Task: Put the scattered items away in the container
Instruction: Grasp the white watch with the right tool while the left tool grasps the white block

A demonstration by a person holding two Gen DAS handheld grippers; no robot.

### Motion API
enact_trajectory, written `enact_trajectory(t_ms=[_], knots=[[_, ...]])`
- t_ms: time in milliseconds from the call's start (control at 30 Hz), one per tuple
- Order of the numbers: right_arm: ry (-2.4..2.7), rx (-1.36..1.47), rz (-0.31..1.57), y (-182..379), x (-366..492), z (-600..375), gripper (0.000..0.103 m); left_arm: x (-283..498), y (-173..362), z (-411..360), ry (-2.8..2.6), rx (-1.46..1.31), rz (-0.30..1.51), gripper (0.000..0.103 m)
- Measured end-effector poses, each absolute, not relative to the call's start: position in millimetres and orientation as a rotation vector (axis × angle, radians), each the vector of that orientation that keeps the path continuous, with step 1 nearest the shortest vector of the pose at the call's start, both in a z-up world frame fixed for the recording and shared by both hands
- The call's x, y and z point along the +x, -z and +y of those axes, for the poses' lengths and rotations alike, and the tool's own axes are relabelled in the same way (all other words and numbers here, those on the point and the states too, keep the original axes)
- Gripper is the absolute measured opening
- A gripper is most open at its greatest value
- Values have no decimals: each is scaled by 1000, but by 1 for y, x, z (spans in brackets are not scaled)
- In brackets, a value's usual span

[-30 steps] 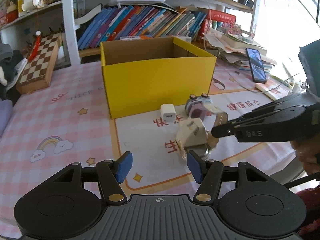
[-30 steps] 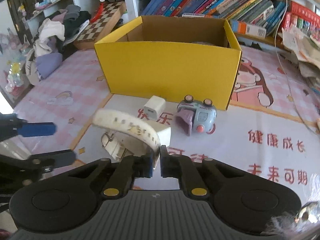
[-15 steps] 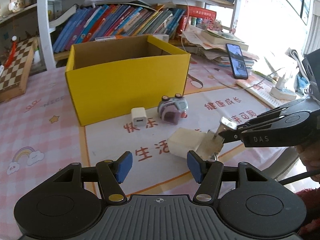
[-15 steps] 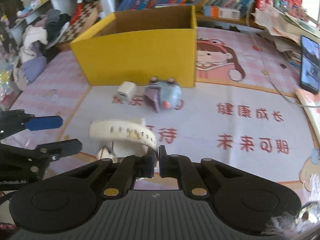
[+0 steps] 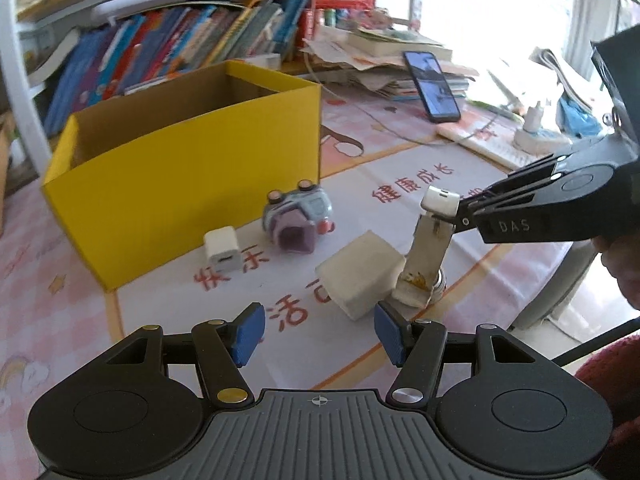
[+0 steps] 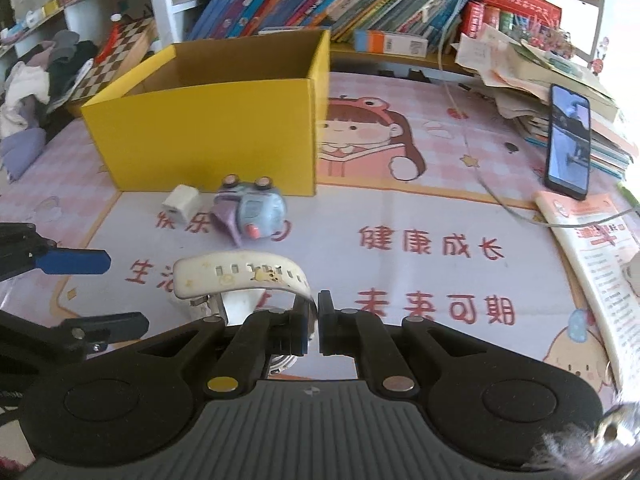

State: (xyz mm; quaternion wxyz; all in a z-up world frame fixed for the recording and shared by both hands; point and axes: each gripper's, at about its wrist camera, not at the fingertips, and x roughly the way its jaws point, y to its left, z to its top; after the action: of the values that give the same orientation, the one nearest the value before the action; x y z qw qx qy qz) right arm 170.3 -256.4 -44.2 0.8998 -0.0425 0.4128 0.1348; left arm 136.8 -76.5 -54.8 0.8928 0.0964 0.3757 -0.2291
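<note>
A white watch with a long strap [image 6: 240,276] is pinched by its strap end in my right gripper [image 6: 314,320], which is shut. In the left wrist view the strap [image 5: 426,252] stands upright, the watch body touching the mat beside a white block [image 5: 362,272]. My right gripper [image 5: 460,216] reaches in from the right there. My left gripper [image 5: 316,332] is open and holds nothing, just short of the block. The yellow cardboard box [image 5: 180,184] stands open behind. A white charger cube [image 5: 222,250] and a blue-purple toy car [image 5: 298,220] lie in front of the box.
A phone [image 6: 568,144] leans on a stack of books and papers at the right, with a cable and a booklet [image 6: 592,248] near the table edge. A chessboard [image 6: 112,60] and clothes sit at the left. A bookshelf runs along the back.
My right gripper has drawn the watch back from the box toward the front right of the mat, raising its strap. The left gripper stayed open and turned to the right.
</note>
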Motion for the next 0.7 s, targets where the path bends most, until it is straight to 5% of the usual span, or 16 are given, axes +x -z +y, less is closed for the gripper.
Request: enact_trajectory(t_ms=[700], knots=[[-226,-93,882,50,184,-273,5,189,80,-126,639,363,814,61]])
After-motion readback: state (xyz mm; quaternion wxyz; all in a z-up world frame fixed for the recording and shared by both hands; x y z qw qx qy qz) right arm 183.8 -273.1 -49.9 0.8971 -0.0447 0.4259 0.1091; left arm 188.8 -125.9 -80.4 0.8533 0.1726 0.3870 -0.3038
